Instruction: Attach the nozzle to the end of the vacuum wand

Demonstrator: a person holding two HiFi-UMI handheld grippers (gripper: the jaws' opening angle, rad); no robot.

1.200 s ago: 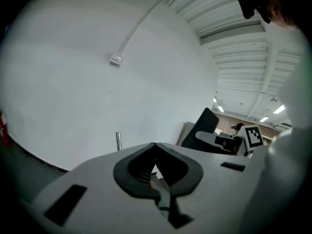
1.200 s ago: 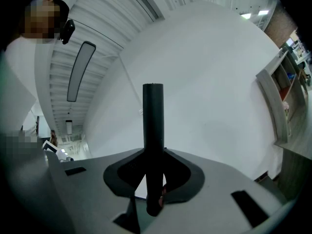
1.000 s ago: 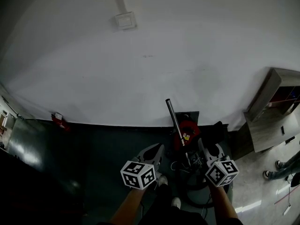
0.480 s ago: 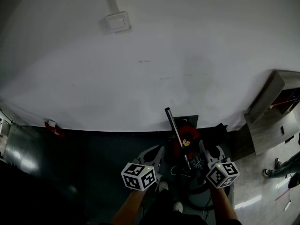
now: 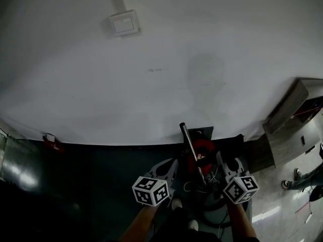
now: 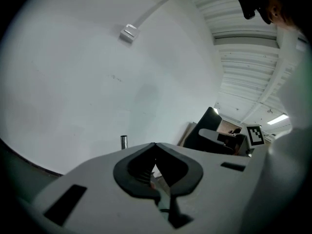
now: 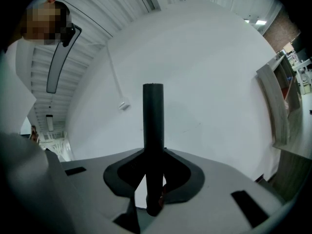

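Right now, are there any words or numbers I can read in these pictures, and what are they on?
No word or number can be read.
Left gripper's black-and-white marker cube, right gripper's cube: patterns, not letters.
Red vacuum cleaner body: its small pale label is too small to read.
White wall plate: no print visible.

Vacuum wand [image 5: 190,146]: slim silvery tube with a flat, open top end. It stands near upright, leaning slightly, and rises from the red vacuum cleaner [image 5: 204,146] at the foot of the white wall [image 5: 151,59]. In the right gripper view it looks dark and sits dead centre.
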